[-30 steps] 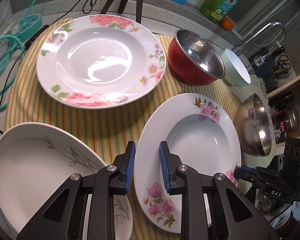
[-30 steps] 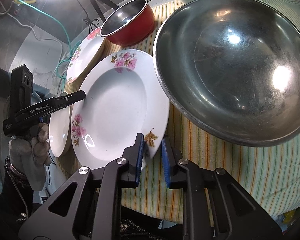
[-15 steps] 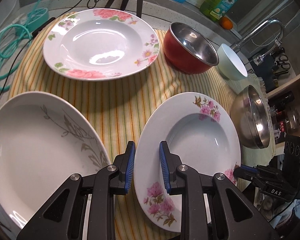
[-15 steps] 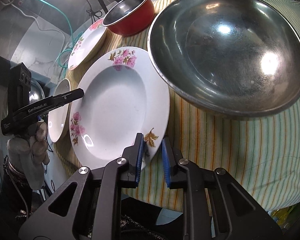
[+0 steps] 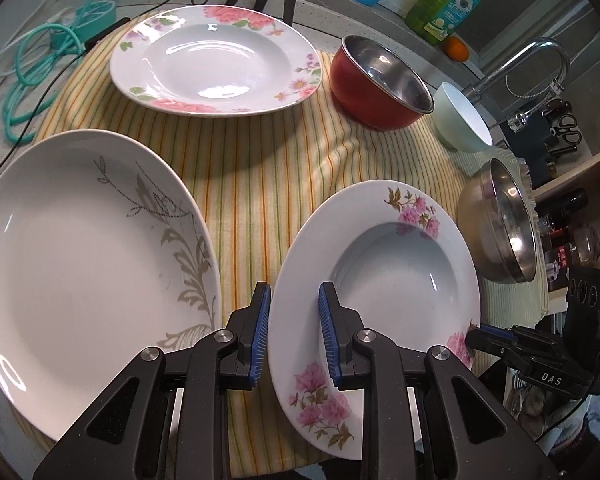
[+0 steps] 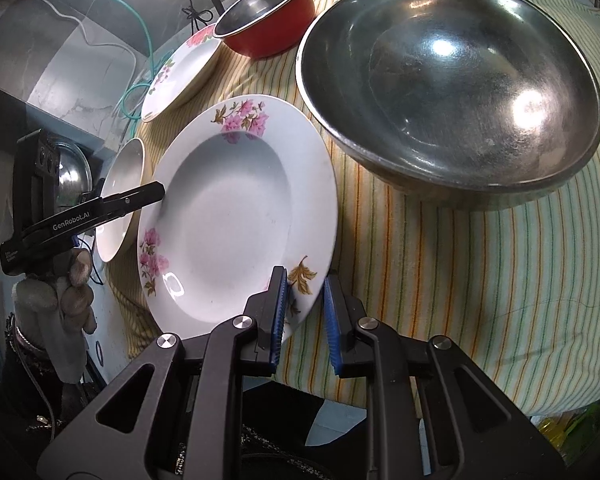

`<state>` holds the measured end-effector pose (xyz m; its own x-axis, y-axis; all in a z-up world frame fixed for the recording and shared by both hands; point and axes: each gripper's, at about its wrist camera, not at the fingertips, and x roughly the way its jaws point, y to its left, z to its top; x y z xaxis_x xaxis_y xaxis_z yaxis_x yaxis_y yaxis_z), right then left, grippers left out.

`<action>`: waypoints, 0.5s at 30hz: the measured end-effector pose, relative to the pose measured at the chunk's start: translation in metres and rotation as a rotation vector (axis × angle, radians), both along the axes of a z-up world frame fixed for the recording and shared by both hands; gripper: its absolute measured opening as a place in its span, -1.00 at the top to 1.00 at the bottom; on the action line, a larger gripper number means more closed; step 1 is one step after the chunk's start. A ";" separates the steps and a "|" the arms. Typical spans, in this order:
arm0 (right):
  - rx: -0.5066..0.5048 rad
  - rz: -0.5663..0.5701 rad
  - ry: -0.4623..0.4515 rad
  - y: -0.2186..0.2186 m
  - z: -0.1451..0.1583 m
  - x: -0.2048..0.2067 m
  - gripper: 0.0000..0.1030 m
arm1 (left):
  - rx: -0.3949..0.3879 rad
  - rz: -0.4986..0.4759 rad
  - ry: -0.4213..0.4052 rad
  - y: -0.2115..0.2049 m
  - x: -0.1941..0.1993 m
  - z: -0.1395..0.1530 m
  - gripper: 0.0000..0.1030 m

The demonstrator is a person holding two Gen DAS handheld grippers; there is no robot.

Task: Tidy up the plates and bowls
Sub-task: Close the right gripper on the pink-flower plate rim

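Holding pink-flowered plate (image 5: 384, 264) by opposite rims, left gripper (image 5: 294, 330) and right gripper (image 6: 305, 314) both clamped | plate between grey-leaf plate (image 5: 80, 248) and steel bowl (image 6: 448, 92) | nothing stacked yet.

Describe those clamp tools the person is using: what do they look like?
Each gripper is black plastic with triangular cut-outs, silver rivets and two fingers faced with ribbed blue pads: the left gripper and the right gripper look alike. From the side, one reads "GenRobot.AI" in white; the other reads "DAS". Each carries a black box with round lenses behind.
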<state>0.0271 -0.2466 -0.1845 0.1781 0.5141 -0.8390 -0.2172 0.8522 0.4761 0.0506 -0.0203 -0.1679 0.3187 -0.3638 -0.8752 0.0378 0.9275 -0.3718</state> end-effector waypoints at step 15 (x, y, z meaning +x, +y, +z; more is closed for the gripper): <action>-0.012 0.015 -0.016 0.004 -0.003 0.004 0.63 | 0.000 0.010 0.001 0.000 -0.011 0.000 0.57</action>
